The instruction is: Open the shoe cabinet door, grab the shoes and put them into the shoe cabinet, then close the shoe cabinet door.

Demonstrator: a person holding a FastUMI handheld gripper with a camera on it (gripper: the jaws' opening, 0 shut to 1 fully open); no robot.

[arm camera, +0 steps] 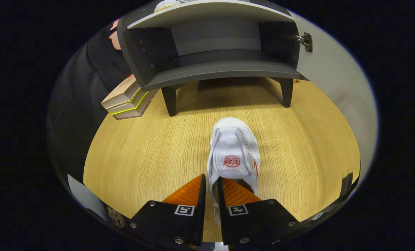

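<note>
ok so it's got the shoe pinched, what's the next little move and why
Probably lift the shoe and carry it forward. The gripper is shut on the shoe's near edge, the shoe looks to rest on the wooden floor, and the cabinet just beyond stands with its door open, shelf raised on legs.

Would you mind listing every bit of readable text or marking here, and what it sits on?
Red logo on the white shoe's tongue: too blurred to read.
Spines of the stacked books beside the shoe cabinet: no legible text.
Square coded markers on the gripper, whose fingers pinch the shoe's side wall: patterns, not words.
</note>
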